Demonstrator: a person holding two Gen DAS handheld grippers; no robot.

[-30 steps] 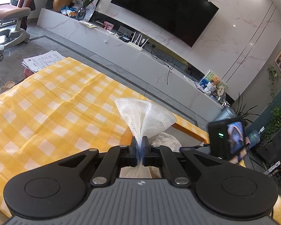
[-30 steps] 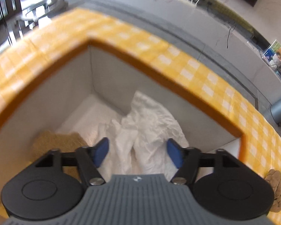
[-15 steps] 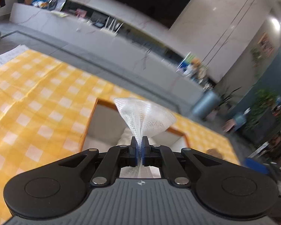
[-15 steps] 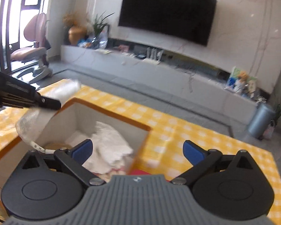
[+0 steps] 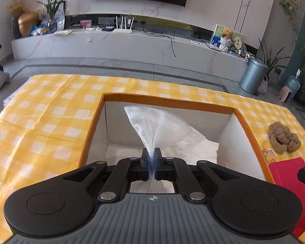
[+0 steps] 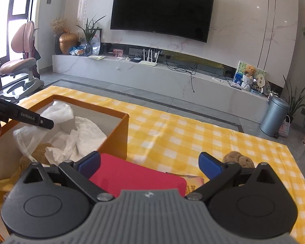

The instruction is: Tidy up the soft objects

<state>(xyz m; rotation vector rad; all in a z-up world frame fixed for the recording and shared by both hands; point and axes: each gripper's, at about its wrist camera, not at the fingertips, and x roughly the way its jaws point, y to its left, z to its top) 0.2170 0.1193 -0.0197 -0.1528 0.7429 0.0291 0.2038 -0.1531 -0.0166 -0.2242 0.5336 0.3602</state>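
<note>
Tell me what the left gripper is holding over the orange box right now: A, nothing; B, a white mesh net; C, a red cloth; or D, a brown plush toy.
B: the left gripper is shut on the white mesh net, which fans out above the orange box; the right gripper is open and empty.

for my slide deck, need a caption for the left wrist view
Left gripper holds white mesh netting above an orange-rimmed box.
</note>
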